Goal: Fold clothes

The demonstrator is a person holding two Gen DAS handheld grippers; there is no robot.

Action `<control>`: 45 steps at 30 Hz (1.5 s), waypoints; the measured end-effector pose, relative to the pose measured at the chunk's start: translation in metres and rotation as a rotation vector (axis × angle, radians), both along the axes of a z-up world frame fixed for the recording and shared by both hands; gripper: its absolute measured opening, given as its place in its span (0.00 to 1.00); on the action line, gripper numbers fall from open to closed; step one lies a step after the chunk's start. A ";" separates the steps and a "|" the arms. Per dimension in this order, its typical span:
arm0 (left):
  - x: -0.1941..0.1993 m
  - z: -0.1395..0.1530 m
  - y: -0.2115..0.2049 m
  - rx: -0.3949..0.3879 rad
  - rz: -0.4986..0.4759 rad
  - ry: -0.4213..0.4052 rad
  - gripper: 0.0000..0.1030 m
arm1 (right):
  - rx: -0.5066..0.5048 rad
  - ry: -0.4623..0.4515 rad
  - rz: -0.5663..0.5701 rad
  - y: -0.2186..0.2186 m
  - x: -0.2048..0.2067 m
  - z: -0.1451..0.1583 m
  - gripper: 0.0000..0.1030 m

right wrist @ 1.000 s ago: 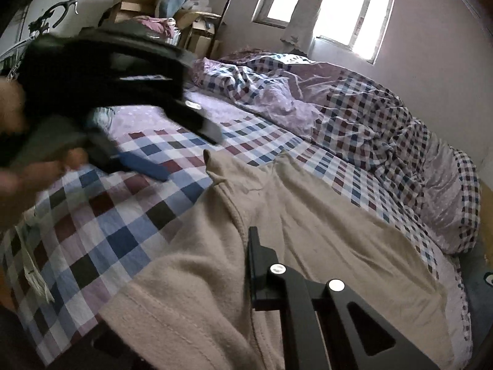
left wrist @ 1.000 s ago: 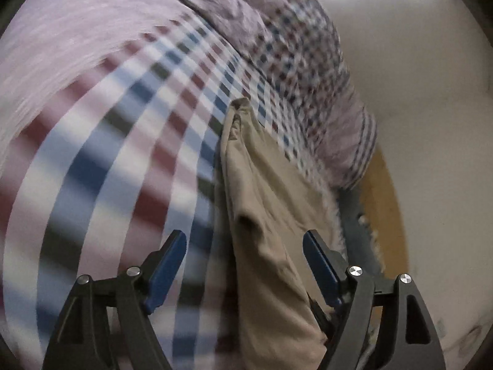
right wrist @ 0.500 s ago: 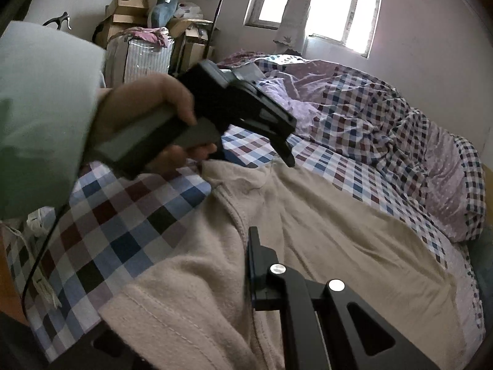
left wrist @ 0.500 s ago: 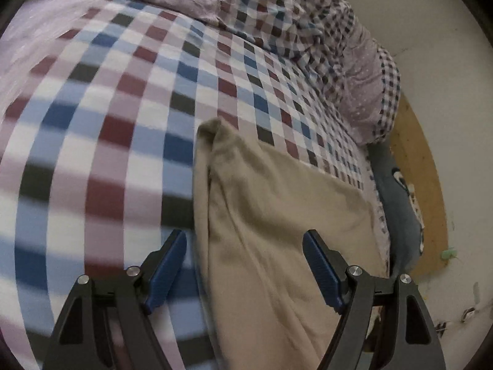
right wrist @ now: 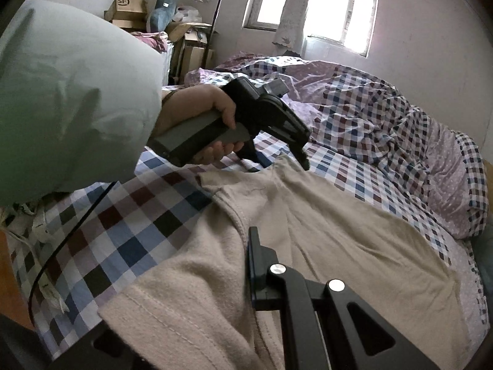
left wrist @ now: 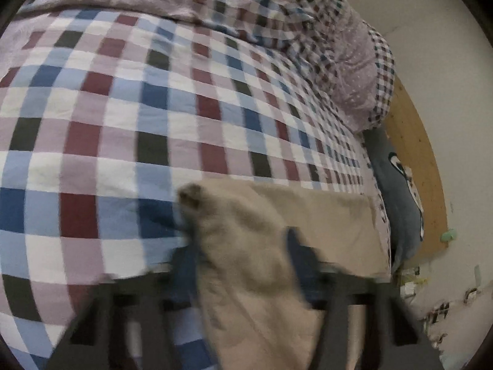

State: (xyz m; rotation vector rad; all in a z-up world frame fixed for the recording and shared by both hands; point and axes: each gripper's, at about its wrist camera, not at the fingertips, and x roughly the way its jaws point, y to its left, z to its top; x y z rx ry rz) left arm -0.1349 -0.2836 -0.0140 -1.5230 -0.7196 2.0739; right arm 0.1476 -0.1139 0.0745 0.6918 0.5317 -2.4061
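**Two handheld grippers on a beige garment**

A soft, matte beige garment [right wrist: 339, 231] lies on a checked bedsheet [left wrist: 123, 123]. The right gripper [right wrist: 246, 277] is clamped on a stitched hem directly at its tips; its left finger is hidden under cloth. The left gripper [left wrist: 243, 265], blurred, straddles a raised fold between parted fingers; grip unclear. Beyond it, a cardboard box [right wrist: 128, 1] reads "SF".

The garment [right wrist: 323, 240] lies on the bed [right wrist: 129, 215], the bunched quilt [right wrist: 369, 114] behind it.
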 end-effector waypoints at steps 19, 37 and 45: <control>0.074 0.138 -0.059 0.101 0.167 0.253 0.06 | -0.102 -0.030 0.134 -0.016 0.038 0.047 0.03; 0.081 0.211 0.015 0.019 0.136 0.222 0.06 | -0.264 -0.027 -0.102 0.046 0.065 0.086 0.02; 0.053 0.231 0.110 0.072 0.075 0.211 0.06 | -0.455 -0.109 -0.274 0.140 0.060 0.101 0.02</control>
